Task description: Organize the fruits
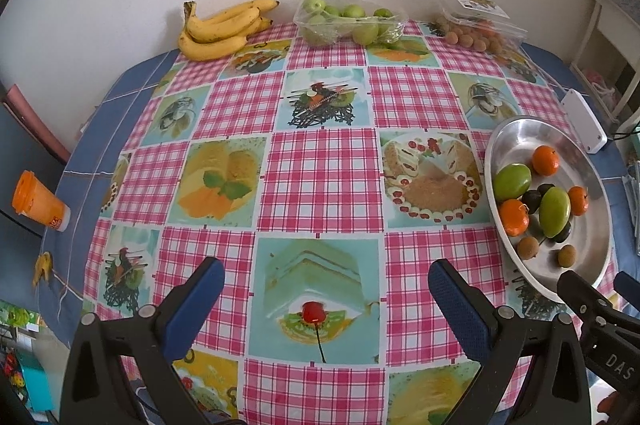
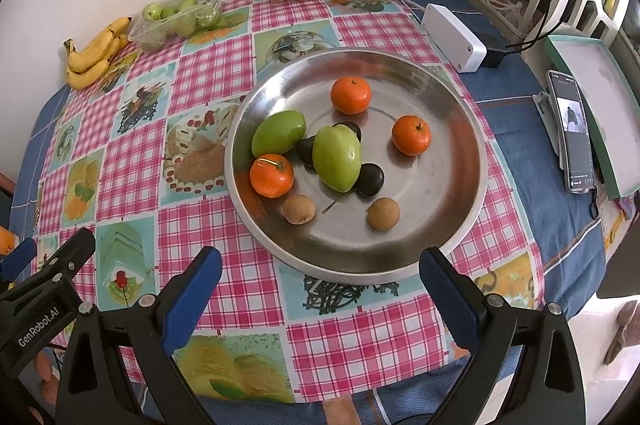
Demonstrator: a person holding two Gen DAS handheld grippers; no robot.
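Observation:
A steel plate (image 2: 440,217) (image 1: 516,133) holds three tangerines (image 2: 351,94), two green fruits (image 2: 337,158), dark plums (image 2: 371,179) and two brown longans (image 2: 383,213). My right gripper (image 2: 320,271) stands open just in front of the plate's near rim, nothing between its fingers. My left gripper (image 1: 326,279) is open over the chequered tablecloth, left of the plate. At the far edge lie a bunch of bananas (image 1: 224,29), a clear tray of green fruits (image 1: 348,21) and a clear box of longans (image 1: 478,25).
A white power box (image 2: 454,37) with a cable sits behind the plate. A phone (image 2: 574,137) and a green-rimmed tray (image 2: 592,101) lie at the right. An orange cup (image 1: 38,201) stands past the table's left edge. A wall runs behind the table.

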